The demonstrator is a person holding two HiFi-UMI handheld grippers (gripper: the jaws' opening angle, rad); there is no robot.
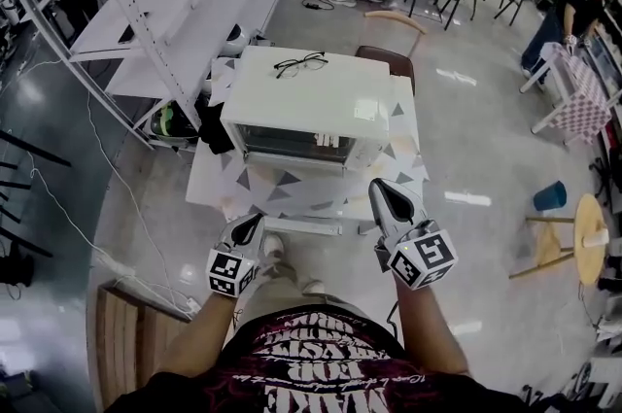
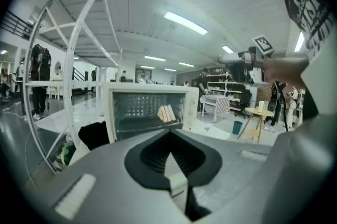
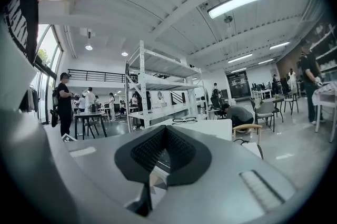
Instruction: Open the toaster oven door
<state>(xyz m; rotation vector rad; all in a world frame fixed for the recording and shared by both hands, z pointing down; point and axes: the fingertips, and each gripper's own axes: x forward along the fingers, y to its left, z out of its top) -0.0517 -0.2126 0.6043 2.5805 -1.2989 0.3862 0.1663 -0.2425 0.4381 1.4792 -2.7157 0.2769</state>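
A white toaster oven (image 1: 306, 105) stands on a small table (image 1: 292, 192) covered in a triangle-patterned cloth, and its glass door (image 1: 296, 145) is closed. A pair of glasses (image 1: 299, 63) lies on its top. In the left gripper view the oven (image 2: 150, 109) faces me, with pale slices (image 2: 166, 113) behind the glass. My left gripper (image 1: 255, 220) hangs shut at the table's near edge, left of centre, holding nothing. My right gripper (image 1: 378, 185) is shut and empty over the table's near right corner, short of the door. The right gripper view shows only the oven's top (image 3: 210, 128) and the glasses (image 3: 184, 120).
White metal shelving (image 1: 146, 3) runs along the left. A chair (image 1: 389, 56) stands behind the table. A wooden pallet (image 1: 121, 343) lies at the lower left. A wooden stool (image 1: 583, 246) and a blue bin (image 1: 550, 196) are at the right. People work at the back.
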